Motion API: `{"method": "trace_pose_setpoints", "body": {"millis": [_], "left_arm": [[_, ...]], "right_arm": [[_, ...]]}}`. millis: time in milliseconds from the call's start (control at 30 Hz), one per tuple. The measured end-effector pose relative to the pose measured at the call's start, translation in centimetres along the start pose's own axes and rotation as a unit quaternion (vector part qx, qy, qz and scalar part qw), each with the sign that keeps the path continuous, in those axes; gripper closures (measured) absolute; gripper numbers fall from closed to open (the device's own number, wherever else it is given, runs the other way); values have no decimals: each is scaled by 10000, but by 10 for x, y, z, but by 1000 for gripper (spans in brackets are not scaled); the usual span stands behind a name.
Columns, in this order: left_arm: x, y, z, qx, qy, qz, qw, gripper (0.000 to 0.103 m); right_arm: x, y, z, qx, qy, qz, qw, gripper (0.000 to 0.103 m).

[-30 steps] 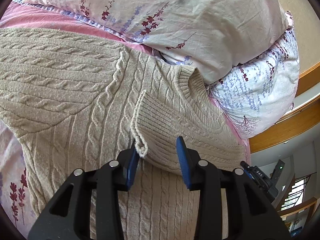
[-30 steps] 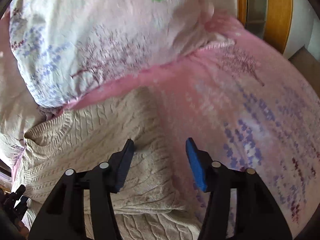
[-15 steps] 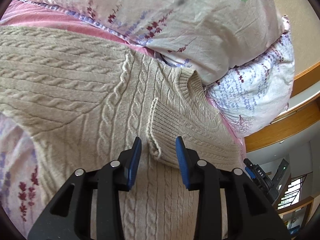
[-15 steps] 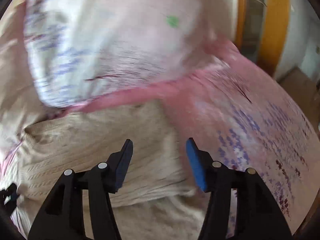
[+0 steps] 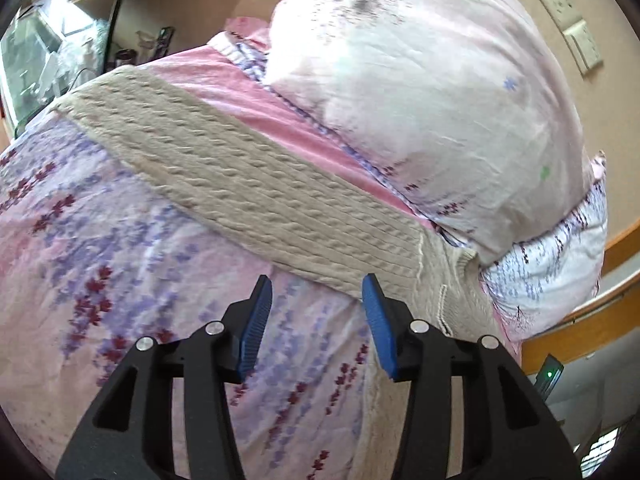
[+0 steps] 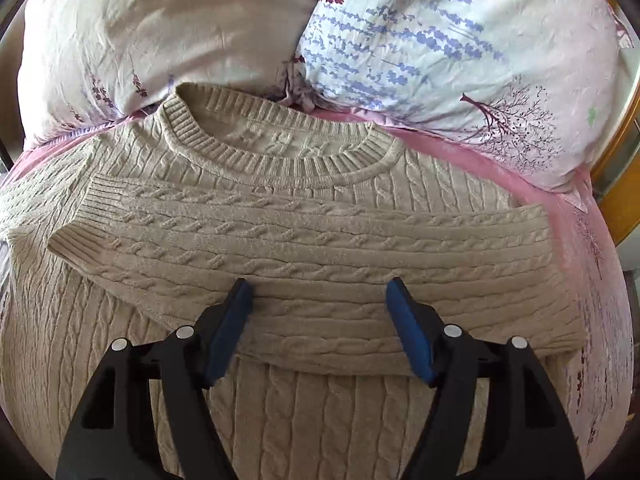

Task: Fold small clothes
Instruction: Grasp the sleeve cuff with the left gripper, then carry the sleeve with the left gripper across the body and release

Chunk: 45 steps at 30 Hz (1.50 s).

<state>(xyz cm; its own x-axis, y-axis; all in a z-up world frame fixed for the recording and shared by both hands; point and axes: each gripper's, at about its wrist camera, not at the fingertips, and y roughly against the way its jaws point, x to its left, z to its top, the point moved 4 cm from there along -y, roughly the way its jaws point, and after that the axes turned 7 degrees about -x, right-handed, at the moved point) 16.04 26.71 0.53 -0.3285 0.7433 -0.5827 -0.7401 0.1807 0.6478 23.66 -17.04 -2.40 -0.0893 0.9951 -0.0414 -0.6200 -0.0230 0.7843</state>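
A beige cable-knit sweater (image 6: 320, 420) lies flat on a pink floral bedspread (image 5: 120, 260), collar (image 6: 276, 160) toward the pillows. One sleeve (image 6: 320, 256) is folded across the chest. The other sleeve (image 5: 248, 184) lies stretched out to the side in the left wrist view. My left gripper (image 5: 318, 300) is open and empty, above the bedspread just below that sleeve near the shoulder. My right gripper (image 6: 318, 300) is open and empty, over the lower edge of the folded sleeve.
Two floral pillows (image 6: 440, 40) (image 5: 420, 92) lie behind the collar. A wooden bed frame (image 6: 624, 184) runs along the right. A wall with sockets (image 5: 568, 20) and a cluttered shelf (image 5: 60, 60) lie beyond the bed.
My left gripper has let go of the folded sleeve's cuff, opened wider and swung out to the other sleeve. My right gripper has swung from the sweater's right edge to over the chest.
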Motion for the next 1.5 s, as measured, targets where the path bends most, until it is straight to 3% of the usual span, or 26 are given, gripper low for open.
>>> {"method": "trace_pose_setpoints", "body": {"millis": [133,233,367,533,700,933,1133,1233,1367,1500], "left_arm": [[30,-6,9,76,605,78,9981,58],[35,-15,13,45,859,0,9963,58],[41,-31,17,49,1162,199,9930,58],[54,-35,24,-186,1686,253,9852,72],[76,-37,28,-367,2470,204,9681,88],[80,-36,31,-511,2677,190,9620,95],[42,-16,45,-946,2142,-36,9722,96],[4,-5,51,-1047,1785,-482,9772,97],[-66,0,41,-975,1038,-1068,9840,97],[-138,-11,6,-617,311,-1729,9825,97]], "right_arm": [[-13,3,-4,190,-548,368,9976,31],[-12,7,-7,203,-584,400,9973,27],[-8,17,-14,181,-597,396,9973,26],[-13,19,-15,203,-664,535,9962,25],[-15,24,-18,170,-656,632,9957,25],[-26,30,-21,130,-785,740,9941,25],[-37,34,-24,107,-886,758,9931,25],[-45,35,-24,68,-993,739,9923,25],[-53,36,-24,43,-1131,734,9909,25],[-57,37,-26,44,-1178,729,9903,25]]}}
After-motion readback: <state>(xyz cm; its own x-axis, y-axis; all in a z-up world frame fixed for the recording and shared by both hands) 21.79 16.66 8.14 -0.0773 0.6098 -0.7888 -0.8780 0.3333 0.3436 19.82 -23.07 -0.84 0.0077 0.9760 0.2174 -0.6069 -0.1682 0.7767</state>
